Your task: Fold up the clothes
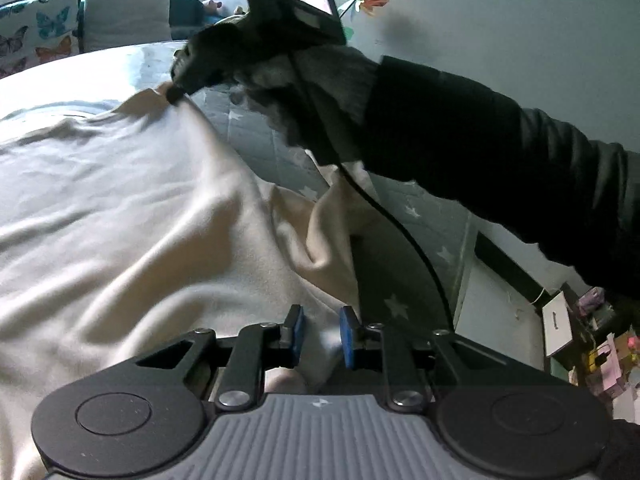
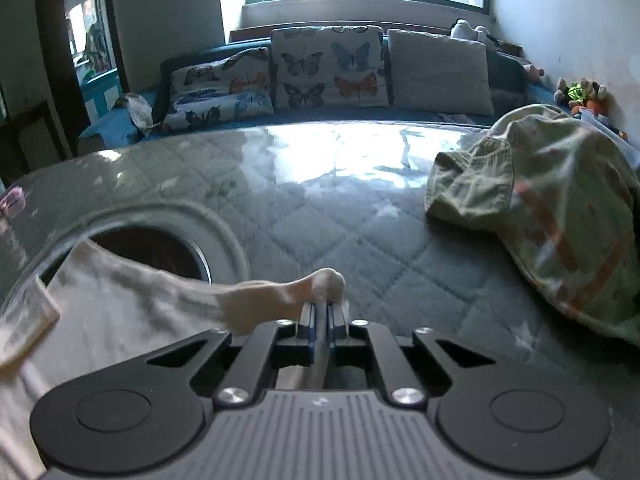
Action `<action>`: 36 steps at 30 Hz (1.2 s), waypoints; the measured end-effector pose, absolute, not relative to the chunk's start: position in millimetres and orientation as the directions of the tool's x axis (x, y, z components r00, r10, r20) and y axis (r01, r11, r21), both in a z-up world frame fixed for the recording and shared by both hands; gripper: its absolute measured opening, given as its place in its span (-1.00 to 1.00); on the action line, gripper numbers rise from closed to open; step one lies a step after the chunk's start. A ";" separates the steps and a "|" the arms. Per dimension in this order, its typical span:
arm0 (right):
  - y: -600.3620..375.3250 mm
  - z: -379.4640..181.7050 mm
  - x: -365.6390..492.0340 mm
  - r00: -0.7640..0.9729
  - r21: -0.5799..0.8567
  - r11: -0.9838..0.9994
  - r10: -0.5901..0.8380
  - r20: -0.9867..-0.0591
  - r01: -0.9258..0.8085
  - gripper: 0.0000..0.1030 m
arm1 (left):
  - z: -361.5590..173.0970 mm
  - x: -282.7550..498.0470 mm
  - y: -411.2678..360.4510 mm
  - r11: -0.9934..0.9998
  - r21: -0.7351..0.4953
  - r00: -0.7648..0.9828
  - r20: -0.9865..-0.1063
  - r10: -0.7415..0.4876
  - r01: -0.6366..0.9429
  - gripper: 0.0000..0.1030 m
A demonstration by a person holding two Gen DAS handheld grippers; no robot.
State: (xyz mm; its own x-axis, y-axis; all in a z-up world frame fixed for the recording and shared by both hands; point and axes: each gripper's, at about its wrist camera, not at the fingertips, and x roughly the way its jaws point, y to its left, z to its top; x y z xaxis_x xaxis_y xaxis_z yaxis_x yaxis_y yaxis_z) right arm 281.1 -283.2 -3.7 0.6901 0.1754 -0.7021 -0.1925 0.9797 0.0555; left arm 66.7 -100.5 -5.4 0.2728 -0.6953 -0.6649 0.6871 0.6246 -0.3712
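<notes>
A cream garment lies spread over the grey quilted surface. At the bottom of the left wrist view, my left gripper has its blue pads close together, with a fold of the garment's near edge bunched between them. Farther off, my right gripper pinches the garment's far corner, held by a gloved hand in a dark sleeve. In the right wrist view the right gripper is shut on a lump of the cream garment, which trails off to the left.
A crumpled green garment with orange stripes lies at the right of the quilted surface. A round dark opening sits at the left. Butterfly pillows line the back under a window. A black cable hangs from the right gripper.
</notes>
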 end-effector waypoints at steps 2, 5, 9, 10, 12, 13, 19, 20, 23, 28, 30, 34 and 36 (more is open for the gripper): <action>-278.1 -7.9 290.5 0.689 0.044 0.981 0.165 -0.706 -0.190 -0.90 | -7.1 69.2 -100.9 0.618 -0.388 0.262 -0.660 -0.704 0.684 -0.55; -269.0 -11.8 295.6 0.697 -0.003 0.976 0.154 -0.701 -0.218 -0.89 | -6.3 71.7 -102.4 0.610 -0.391 0.255 -0.658 -0.709 0.689 -0.50; -265.0 -8.7 293.4 0.702 -0.038 0.971 0.143 -0.698 -0.235 -0.80 | 7.7 81.2 -89.6 0.654 -0.358 0.335 -0.639 -0.692 0.666 -0.45; -264.6 -7.6 292.2 0.704 -0.046 0.970 0.141 -0.696 -0.239 -0.75 | 12.0 84.2 -85.2 0.667 -0.350 0.360 -0.632 -0.686 0.657 -0.43; -266.1 -3.4 287.9 0.718 -0.062 0.970 0.131 -0.683 -0.237 -0.67 | 17.3 98.8 -70.8 0.728 -0.331 0.432 -0.632 -0.643 0.600 -0.41; -267.2 -1.2 287.3 0.717 -0.058 0.970 0.135 -0.683 -0.238 -0.66 | 19.8 106.3 -63.4 0.757 -0.322 0.466 -0.632 -0.619 0.568 -0.40; -266.8 1.0 288.0 0.702 -0.041 0.966 0.157 -0.695 -0.257 -0.45 | 29.7 170.5 -22.8 0.934 -0.183 0.655 -0.671 -0.348 0.308 -0.39; -266.3 0.7 288.4 0.698 -0.039 0.965 0.161 -0.698 -0.261 -0.42 | 30.6 181.9 -17.2 0.951 -0.151 0.679 -0.671 -0.299 0.270 -0.39; -265.1 -0.7 290.1 0.688 -0.031 0.963 0.170 -0.705 -0.269 -0.40 | 27.8 213.0 0.2 0.977 -0.107 0.710 -0.673 -0.207 0.184 -0.35; -268.1 -6.0 296.2 0.682 -0.013 0.964 0.178 -0.710 -0.265 -0.40 | 14.1 252.5 13.1 0.993 -0.049 0.725 -0.680 -0.109 0.103 -0.28; -269.0 -6.8 297.8 0.681 -0.011 0.964 0.179 -0.710 -0.265 -0.40 | 6.4 263.8 11.9 0.997 -0.006 0.727 -0.684 -0.063 0.081 -0.28; -271.2 -8.4 301.0 0.680 -0.003 0.964 0.184 -0.710 -0.265 -0.44 | -3.1 272.8 17.8 0.997 -0.036 0.698 -0.713 -0.071 0.064 -0.33; -271.2 -8.5 302.2 0.684 -0.003 0.965 0.184 -0.706 -0.263 -0.67 | -6.3 275.0 21.8 0.997 -0.050 0.697 -0.712 -0.078 0.060 -0.69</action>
State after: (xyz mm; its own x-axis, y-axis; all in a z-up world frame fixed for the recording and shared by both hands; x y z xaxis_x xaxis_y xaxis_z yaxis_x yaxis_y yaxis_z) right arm 302.2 -271.2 -8.5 0.6838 0.1836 -0.7062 -0.2627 0.9649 -0.0035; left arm 275.0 21.8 -6.3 0.6974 -0.0777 -0.7124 0.0596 0.9969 -0.0504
